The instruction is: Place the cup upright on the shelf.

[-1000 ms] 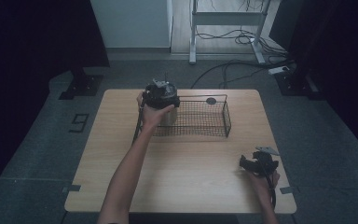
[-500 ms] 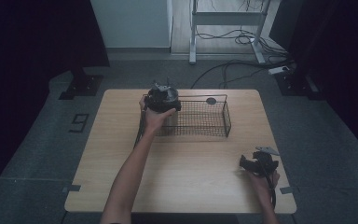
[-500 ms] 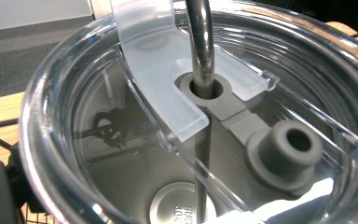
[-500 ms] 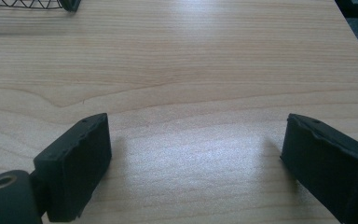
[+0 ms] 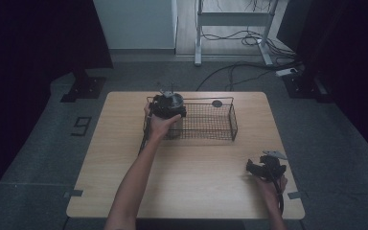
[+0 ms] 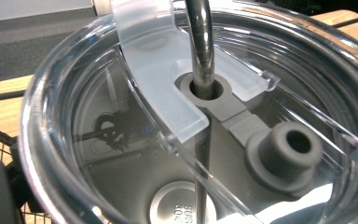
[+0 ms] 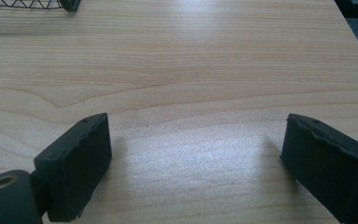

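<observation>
- grey carpet and dark curtains ring my wooden table (image 5: pixel 124 158), with a wire basket (image 5: pixel 220 120) standing toward its far edge.
- my left gripper (image 5: pixel 168 107) sits at the basket's left end, right on a tumbler (image 5: pixel 174 115) with a clear lid (image 6: pixel 135 60) and a metal straw (image 6: pixel 200 42) through the lid's hole.
- from the left gripper view the lid is very close; i cannot tell how far the jaws are apart or whether they grip the tumbler.
- my right gripper (image 7: pixel 196 154) rests near the table's near right corner, jaws wide apart and holding nothing.
- risk: a tilt could snag the straw or knock the tumbler's base on the basket's wire rim, tipping it.
- room: the basket's right half looks free, and the near table is bare.
</observation>
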The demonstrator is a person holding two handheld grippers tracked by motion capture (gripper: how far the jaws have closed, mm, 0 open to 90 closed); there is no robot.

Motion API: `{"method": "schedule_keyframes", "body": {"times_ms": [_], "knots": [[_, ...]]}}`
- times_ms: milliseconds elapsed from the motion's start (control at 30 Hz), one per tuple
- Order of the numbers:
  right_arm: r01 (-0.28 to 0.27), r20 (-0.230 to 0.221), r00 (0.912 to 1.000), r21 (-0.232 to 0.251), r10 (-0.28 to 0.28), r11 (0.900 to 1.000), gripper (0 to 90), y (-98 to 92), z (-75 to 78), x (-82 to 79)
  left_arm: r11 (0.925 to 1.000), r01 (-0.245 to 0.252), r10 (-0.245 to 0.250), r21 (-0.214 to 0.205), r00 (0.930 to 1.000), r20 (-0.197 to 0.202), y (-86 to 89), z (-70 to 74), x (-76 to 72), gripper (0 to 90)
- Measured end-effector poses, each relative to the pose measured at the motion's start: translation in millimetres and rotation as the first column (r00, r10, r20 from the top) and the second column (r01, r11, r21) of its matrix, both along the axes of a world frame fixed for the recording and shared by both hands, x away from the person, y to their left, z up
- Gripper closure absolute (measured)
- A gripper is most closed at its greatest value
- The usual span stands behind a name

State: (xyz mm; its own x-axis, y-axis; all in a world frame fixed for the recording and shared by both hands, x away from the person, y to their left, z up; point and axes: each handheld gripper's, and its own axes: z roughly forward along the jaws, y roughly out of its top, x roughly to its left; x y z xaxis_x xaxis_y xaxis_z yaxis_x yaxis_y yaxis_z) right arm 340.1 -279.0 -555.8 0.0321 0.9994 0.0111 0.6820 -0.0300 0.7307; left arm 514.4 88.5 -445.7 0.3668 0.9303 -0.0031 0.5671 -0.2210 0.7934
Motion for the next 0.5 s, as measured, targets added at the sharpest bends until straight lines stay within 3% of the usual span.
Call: {"method": "schedule_keyframes", "body": {"times_ms": [267,500], "knots": [[0.001,0.000,1.0000,0.000,-0.001,1.0000,8.3,0.0,0.0,-0.1,1.0000,-0.001,0.001,0.010,1.0000,-0.003,0.7,-5.4,-1.2,3.8],[0.002,0.001,1.0000,0.000,-0.002,1.0000,8.5,-0.1,0.0,-0.1,1.0000,0.005,-0.006,0.008,0.9998,0.021,2.7,-9.1,-8.0,3.7]]}}
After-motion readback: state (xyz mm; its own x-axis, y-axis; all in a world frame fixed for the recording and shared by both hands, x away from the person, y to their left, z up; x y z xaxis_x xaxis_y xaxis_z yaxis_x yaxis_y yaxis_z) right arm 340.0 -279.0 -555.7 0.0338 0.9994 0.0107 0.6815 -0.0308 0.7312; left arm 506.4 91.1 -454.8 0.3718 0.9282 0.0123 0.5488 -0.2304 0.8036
